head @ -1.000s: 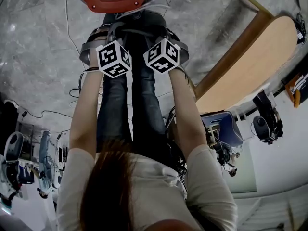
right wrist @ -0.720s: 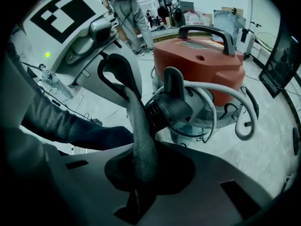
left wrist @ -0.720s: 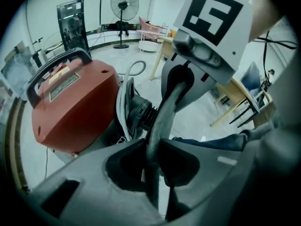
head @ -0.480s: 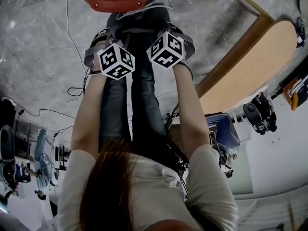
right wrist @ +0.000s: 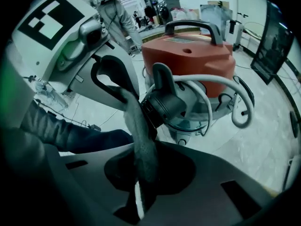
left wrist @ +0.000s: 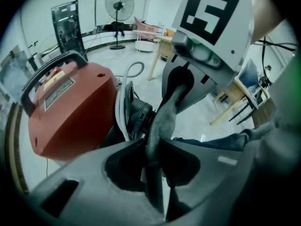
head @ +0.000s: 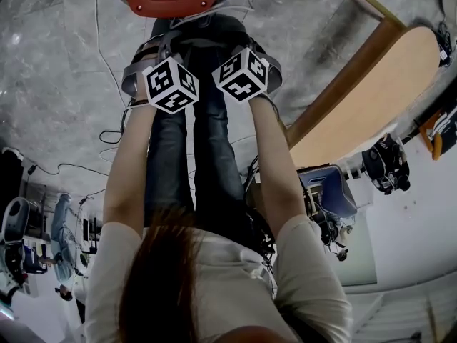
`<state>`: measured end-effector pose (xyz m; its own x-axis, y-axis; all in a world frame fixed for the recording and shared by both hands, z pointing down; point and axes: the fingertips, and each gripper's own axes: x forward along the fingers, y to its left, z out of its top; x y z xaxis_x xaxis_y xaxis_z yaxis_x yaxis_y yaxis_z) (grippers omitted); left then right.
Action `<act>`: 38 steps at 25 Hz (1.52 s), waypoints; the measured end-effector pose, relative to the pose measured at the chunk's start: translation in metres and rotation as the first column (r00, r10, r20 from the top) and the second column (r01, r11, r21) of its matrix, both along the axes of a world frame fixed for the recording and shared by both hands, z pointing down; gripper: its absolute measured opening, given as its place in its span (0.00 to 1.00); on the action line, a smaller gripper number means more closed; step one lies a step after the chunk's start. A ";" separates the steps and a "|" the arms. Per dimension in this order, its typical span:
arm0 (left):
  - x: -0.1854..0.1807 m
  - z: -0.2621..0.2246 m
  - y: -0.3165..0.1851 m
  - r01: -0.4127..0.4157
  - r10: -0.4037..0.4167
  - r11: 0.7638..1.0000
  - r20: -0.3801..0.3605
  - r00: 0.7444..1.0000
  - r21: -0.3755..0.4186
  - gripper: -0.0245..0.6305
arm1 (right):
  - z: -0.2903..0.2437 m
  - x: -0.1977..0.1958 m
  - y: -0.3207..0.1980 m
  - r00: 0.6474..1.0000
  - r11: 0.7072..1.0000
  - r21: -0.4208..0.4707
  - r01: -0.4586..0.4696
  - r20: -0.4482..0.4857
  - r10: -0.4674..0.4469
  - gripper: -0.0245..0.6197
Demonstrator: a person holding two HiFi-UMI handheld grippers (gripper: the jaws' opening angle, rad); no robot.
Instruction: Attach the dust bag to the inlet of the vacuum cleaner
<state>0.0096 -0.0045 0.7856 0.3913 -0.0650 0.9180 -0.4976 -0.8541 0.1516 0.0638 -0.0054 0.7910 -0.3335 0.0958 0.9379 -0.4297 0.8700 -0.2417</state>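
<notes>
Mid-frame in left gripper view, left gripper (left wrist: 153, 160) jaws have just been easing apart w/ dust bag (left wrist: 165, 109) fabric pinched between them. Right gripper (right wrist: 139, 173), nearly closed, clamps fabric too. Bag mouth sits at the inlet (right wrist: 164, 105) of the vacuum cleaner (left wrist: 70, 112), centre frame; prob. seated, release starting.

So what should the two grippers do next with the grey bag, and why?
Probably ease the dust bag forward onto the black inlet of the red vacuum cleaner. The left gripper and right gripper each pinch its fabric, stretched between them, and the inlet sits just beyond. The left jaws have just been opening with fabric between them, so go gently.
</notes>
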 end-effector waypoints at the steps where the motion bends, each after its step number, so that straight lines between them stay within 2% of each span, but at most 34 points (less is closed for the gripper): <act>1: 0.000 0.001 0.002 0.038 -0.038 0.999 -0.010 0.999 -0.005 0.16 | 0.000 -0.001 -0.002 0.999 0.999 0.002 0.040 -0.006 -0.040 0.10; 4: 0.001 0.001 0.008 0.076 -0.076 0.997 -0.032 0.997 -0.012 0.16 | -0.001 -0.001 -0.008 0.991 0.991 0.013 0.133 -0.017 -0.132 0.11; 7: 0.004 -0.002 0.010 0.037 -0.037 0.999 -0.029 0.999 0.000 0.15 | 0.001 0.000 -0.011 0.988 0.988 0.016 0.152 -0.014 -0.151 0.12; 10: 0.005 -0.006 0.004 -0.053 0.053 0.998 -0.004 0.999 0.025 0.16 | 0.003 0.001 -0.004 0.995 0.995 0.012 0.102 0.004 -0.102 0.08; 12: 0.007 -0.007 -0.005 -0.115 0.115 0.993 0.007 0.993 0.028 0.20 | 0.002 0.004 0.000 0.999 0.999 0.012 0.030 0.013 -0.030 0.08; 15: 0.007 -0.005 -0.011 -0.145 0.145 0.989 -0.014 0.989 0.002 0.22 | 0.001 0.005 0.002 0.998 0.998 0.012 -0.068 0.017 0.068 0.08; 18: 0.005 -0.002 -0.007 -0.076 0.075 0.997 -0.038 0.996 -0.016 0.21 | 0.000 0.005 0.002 0.999 0.998 0.028 -0.052 -0.004 0.052 0.08; 22: 0.006 0.000 0.003 0.079 -0.080 0.997 -0.050 0.996 -0.021 0.15 | -0.002 0.004 -0.004 0.998 0.996 0.066 0.059 -0.024 -0.057 0.08; 25: 0.006 -0.003 0.006 0.113 -0.114 0.993 -0.057 0.992 -0.015 0.14 | -0.001 0.002 -0.014 0.986 0.983 0.080 0.165 -0.028 -0.163 0.08; 27: 0.007 -0.005 0.010 0.113 -0.113 0.994 -0.053 0.992 -0.002 0.12 | 0.000 0.001 -0.019 0.983 0.979 0.080 0.186 -0.024 -0.184 0.08; 31: 0.005 -0.005 0.007 0.080 -0.079 0.997 -0.013 0.997 0.020 0.13 | 0.002 -0.001 -0.014 0.993 0.990 0.072 0.117 -0.001 -0.117 0.07; 36: 0.004 -0.002 -0.006 -0.080 0.080 0.996 -0.003 0.997 0.026 0.16 | -0.001 0.003 -0.004 0.999 0.997 0.059 -0.047 0.026 0.045 0.07; 38: 0.004 -0.001 -0.008 -0.113 0.113 0.994 -0.008 0.994 0.013 0.18 | -0.002 0.004 0.000 0.996 0.995 0.052 -0.086 0.031 0.085 0.07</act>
